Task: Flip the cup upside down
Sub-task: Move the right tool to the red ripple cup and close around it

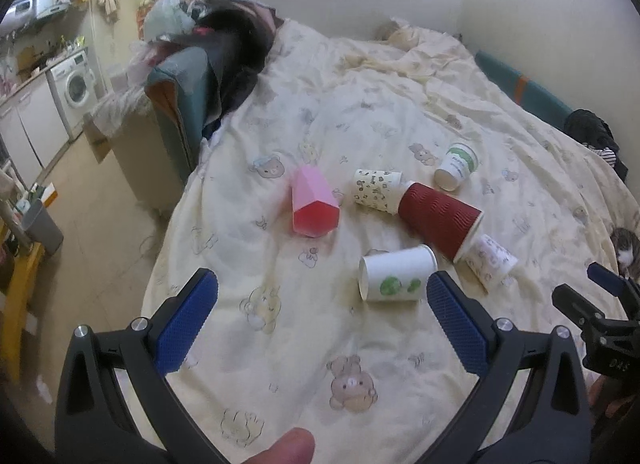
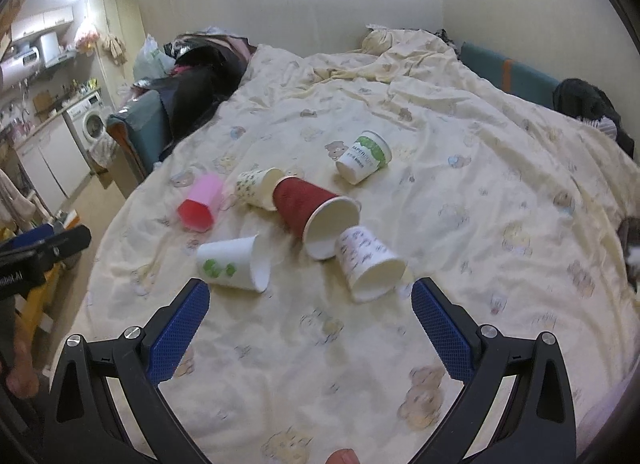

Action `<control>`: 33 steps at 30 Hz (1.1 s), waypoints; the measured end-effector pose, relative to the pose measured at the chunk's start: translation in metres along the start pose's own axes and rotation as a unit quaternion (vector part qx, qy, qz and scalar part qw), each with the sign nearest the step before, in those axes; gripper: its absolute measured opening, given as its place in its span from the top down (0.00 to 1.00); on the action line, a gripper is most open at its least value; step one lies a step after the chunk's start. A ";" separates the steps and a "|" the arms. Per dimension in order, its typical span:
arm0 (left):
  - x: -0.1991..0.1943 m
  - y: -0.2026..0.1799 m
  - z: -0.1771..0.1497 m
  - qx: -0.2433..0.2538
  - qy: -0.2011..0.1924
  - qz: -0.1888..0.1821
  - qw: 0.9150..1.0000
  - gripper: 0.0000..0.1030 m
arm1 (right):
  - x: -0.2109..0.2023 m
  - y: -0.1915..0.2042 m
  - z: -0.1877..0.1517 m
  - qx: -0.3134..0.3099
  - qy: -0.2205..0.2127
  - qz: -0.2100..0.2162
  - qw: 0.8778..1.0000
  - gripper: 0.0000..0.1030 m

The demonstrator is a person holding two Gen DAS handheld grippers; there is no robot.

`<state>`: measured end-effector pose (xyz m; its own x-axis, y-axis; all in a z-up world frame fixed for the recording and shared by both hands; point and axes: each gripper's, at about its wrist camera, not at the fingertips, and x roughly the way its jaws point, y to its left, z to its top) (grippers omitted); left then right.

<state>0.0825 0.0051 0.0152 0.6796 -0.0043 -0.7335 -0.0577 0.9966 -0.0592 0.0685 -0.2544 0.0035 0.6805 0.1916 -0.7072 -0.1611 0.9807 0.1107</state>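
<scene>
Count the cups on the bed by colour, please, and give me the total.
Pink cup: 1
Red cup: 1
White with green print: 2
White with small patterns: 2
Total: 6 cups

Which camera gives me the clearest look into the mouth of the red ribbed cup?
The right wrist view: the red ribbed cup lies on its side with its open mouth turned toward that camera, showing the white inside. The left wrist view shows mostly its ribbed wall; the rim is seen edge-on, the inside hidden.
</scene>
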 end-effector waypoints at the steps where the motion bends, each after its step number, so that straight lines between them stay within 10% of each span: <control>1: 0.004 -0.001 0.003 0.001 0.003 0.001 1.000 0.00 | 0.005 -0.001 0.006 -0.004 0.006 -0.002 1.000 0.00; 17: 0.092 -0.018 0.050 0.017 0.051 0.008 0.999 0.00 | 0.109 -0.014 0.071 -0.026 0.109 0.036 0.993 0.00; 33: 0.155 -0.022 0.055 0.019 0.109 0.005 0.994 0.00 | 0.255 0.014 0.096 -0.187 0.329 0.055 0.924 0.00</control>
<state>0.2294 -0.0134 -0.0603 0.5042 -0.0078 -0.8635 -0.0340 0.9990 -0.0289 0.3085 -0.1883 -0.1084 0.0825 0.1045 -0.9911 -0.5226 0.8513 0.0463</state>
